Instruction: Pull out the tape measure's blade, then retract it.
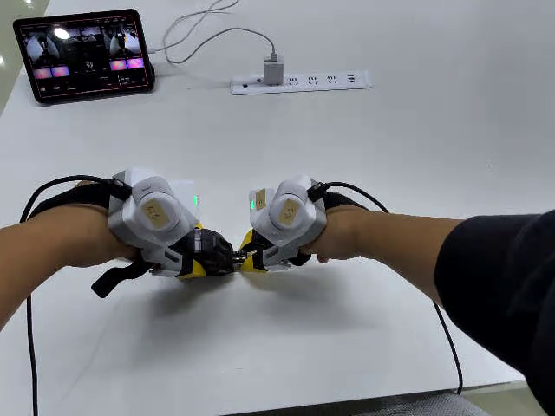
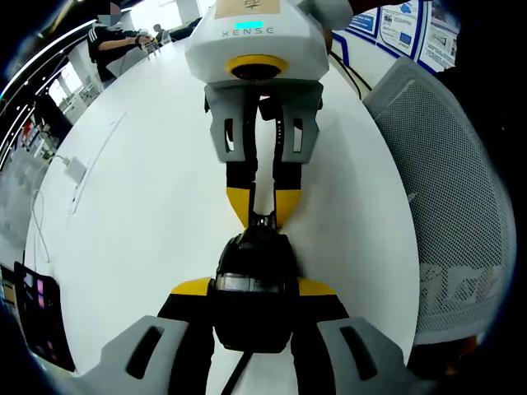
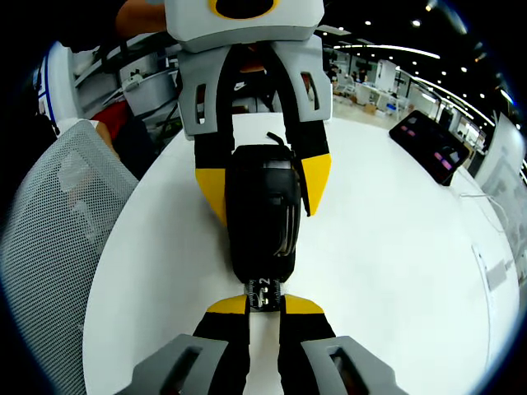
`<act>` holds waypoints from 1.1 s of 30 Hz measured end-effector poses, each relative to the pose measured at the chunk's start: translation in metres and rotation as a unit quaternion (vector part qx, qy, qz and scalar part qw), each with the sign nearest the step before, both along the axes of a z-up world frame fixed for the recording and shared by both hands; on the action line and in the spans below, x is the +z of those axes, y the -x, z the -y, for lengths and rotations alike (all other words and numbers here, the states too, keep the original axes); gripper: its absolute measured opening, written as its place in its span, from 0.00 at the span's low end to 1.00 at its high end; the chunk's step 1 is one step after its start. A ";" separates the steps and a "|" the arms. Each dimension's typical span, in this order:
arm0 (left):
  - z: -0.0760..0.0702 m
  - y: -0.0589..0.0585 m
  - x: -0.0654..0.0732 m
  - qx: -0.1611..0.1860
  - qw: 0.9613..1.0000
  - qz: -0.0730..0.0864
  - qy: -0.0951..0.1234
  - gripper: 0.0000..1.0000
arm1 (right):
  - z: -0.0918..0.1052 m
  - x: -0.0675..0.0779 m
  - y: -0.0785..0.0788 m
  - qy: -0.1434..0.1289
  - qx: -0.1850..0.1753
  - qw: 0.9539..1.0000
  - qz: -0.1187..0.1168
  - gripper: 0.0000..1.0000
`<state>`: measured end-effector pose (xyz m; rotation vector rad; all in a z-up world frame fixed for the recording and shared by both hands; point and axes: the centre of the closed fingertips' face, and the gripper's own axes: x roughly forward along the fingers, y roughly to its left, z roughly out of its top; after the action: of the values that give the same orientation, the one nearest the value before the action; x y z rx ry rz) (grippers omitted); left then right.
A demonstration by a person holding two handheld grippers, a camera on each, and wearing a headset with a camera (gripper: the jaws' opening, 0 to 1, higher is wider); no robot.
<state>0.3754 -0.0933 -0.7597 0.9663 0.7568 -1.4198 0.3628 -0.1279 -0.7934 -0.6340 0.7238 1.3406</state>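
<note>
Clamps the tape measure (image 3: 262, 206) in the left tool (image 2: 254, 288), pinches the blade (image 3: 264, 290) in the right tool (image 3: 264, 306), barely starts pulling, leaves most extension and all retraction undone.

black tape measure (image 3: 262, 210), white left gripper (image 2: 255, 288) & right gripper (image 3: 263, 304) w/ yellow-tipped black jaws, white table (image 1: 390, 156).

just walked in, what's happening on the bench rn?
A person is working a black tape measure with two handheld grippers above a white table. The left gripper is clamped on the tape measure's body, and the right gripper is pinched on the end of the blade. Only a short bit of blade is out, so the two grippers sit nearly tip to tip.
</note>
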 end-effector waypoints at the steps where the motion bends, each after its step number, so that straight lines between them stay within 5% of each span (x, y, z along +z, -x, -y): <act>1: 0.000 0.000 0.000 0.001 1.000 0.000 0.000 0.30 | 0.000 0.000 0.000 0.001 0.000 1.000 0.000 0.08; 33: 0.001 0.000 0.001 0.007 1.000 0.001 0.003 0.31 | 0.030 0.000 0.003 0.015 -0.019 1.000 -0.012 0.08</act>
<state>0.3754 -0.0938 -0.7589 0.9554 0.7569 -1.4077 0.3597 -0.1576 -0.7929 -0.6262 0.7725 1.3057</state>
